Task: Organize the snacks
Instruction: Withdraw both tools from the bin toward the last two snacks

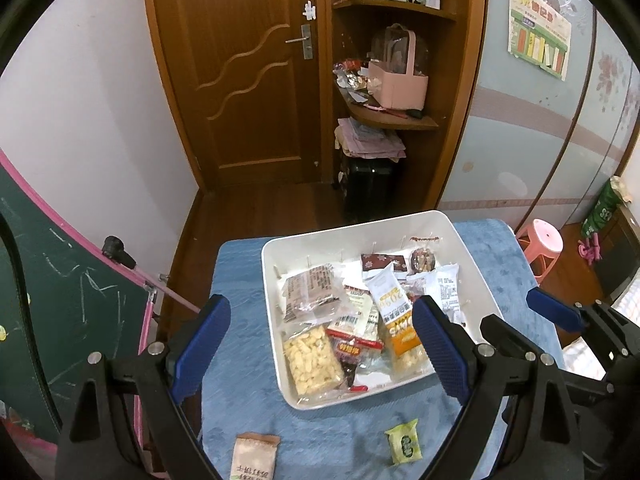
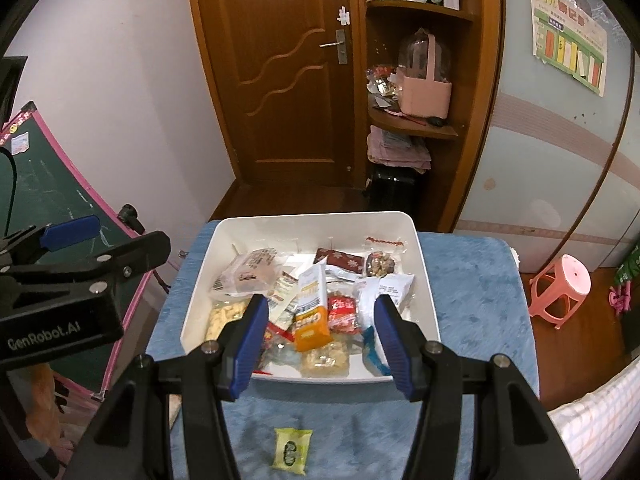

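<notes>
A white bin (image 1: 276,344) (image 2: 428,300) on the blue-covered table holds several snack packets, among them an orange-and-white pouch (image 1: 394,312) (image 2: 312,308). A small yellow-green packet (image 1: 404,441) (image 2: 291,450) lies on the cloth in front of the bin. A beige packet (image 1: 253,456) lies at the near left edge. My left gripper (image 1: 320,344) is open and empty above the bin's near left part. My right gripper (image 2: 318,340) is open and empty above the bin's near edge. Each gripper shows at the side of the other's view.
The blue cloth (image 1: 240,360) (image 2: 472,320) covers a small table. A green chalkboard (image 1: 60,300) stands to the left. A pink stool (image 2: 560,292) stands to the right. A wooden door (image 1: 248,72) and shelves (image 1: 392,116) lie beyond.
</notes>
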`<state>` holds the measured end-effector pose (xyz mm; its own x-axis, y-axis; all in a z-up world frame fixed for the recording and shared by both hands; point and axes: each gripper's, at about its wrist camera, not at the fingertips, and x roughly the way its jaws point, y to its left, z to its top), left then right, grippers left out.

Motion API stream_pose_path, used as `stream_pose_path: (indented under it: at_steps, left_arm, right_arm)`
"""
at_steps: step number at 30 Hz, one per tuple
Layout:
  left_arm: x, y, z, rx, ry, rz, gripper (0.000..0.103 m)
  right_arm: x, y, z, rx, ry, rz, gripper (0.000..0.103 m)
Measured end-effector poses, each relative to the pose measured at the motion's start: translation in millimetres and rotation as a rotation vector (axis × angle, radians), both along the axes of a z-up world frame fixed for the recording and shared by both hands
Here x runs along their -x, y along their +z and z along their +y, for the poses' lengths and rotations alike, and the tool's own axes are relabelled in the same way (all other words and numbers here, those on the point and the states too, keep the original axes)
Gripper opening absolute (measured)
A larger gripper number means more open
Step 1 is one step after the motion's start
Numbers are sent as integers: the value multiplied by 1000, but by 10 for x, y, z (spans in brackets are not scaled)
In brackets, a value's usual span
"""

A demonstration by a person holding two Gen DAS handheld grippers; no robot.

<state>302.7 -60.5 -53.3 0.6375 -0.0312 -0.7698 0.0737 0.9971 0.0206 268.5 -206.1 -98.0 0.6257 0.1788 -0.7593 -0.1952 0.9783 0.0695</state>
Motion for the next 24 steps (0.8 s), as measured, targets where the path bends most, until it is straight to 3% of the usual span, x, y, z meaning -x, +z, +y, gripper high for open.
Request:
stream_pose_path:
  at_steps: [11,24]
  left_arm:
    - [483,-56,356,-11,43,-18,92]
    - [891,-495,783,-26,124,74,92]
  right_arm:
    - [305,-118,141,-31,8,34,56]
    - [595,-553,213,-60,16,148,56]
